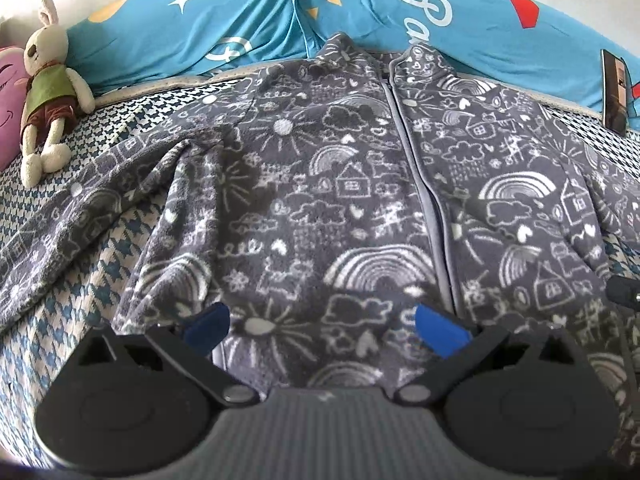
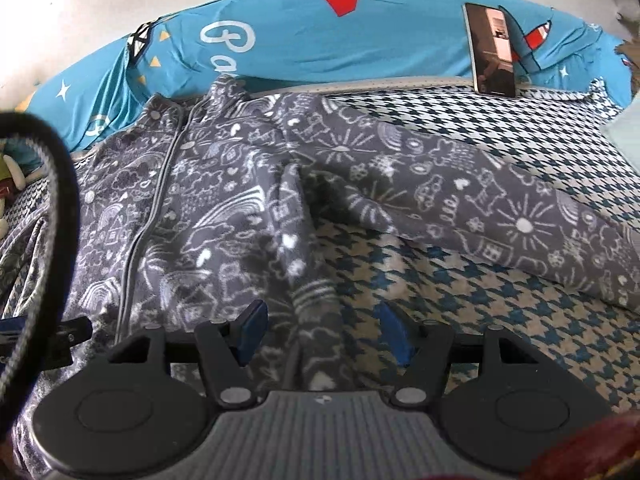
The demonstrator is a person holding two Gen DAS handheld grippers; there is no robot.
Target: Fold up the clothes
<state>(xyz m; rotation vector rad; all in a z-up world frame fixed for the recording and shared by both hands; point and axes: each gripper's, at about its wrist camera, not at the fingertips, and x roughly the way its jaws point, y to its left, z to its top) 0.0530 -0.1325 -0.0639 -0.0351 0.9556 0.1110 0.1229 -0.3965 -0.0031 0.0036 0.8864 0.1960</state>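
A grey fleece jacket with white doodle print lies spread front-up on a houndstooth bed cover, zip closed, collar toward the blue pillows. My left gripper hovers open over the hem left of the zip, blue pads wide apart with nothing between them. In the right wrist view the same jacket fills the left half, and its right sleeve stretches out to the right. My right gripper is open over the jacket's right side edge, one pad above fleece, the other above the cover.
Blue patterned pillows line the far edge of the bed. A stuffed rabbit lies at far left beside a pink cushion. A phone leans against the pillows at right. The houndstooth cover shows beside the jacket. A black cable crosses the right view's left side.
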